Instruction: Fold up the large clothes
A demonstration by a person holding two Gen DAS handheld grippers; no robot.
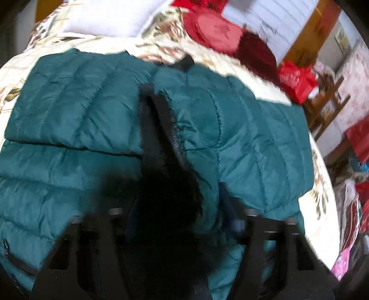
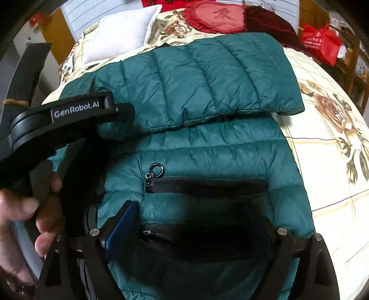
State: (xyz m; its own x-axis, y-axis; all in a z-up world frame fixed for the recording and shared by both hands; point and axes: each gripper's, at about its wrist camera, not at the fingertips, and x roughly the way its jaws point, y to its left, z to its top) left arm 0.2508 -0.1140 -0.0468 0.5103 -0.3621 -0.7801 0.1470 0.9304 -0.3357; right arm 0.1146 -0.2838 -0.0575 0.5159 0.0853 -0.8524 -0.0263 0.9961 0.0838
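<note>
A bed (image 2: 327, 147) with a cream, flower-printed cover carries everything here. On it lies the teal quilted puffer jacket (image 2: 207, 92), spread over most of the near part of the bed, with 1 sleeve (image 2: 198, 80) folded across its upper body. At the head of the bed sit a white pillow (image 2: 122, 34), a red heart-shaped cushion (image 2: 219, 17) bearing 1 Chinese character too small to read surely, and a dark red cushion (image 2: 267, 20). A red bag (image 2: 320, 43) with white printing, not legible, stands beside the bed.

The left gripper (image 1: 182, 221) has its jaws drawn nearly together on a dark fold of the jacket's black lining (image 1: 161, 129) at the open front; the blur hides the exact contact. In the right wrist view its body reads "GenRobot.AI" (image 2: 76, 108), and a hand (image 2: 27, 214) holds its handle.

The right gripper (image 2: 186, 228) is spread wide above the jacket's lower front, its blue pads (image 2: 120, 228) either side of a zip pocket (image 2: 205, 184) with a ring pull (image 2: 156, 170), pinching nothing.
</note>
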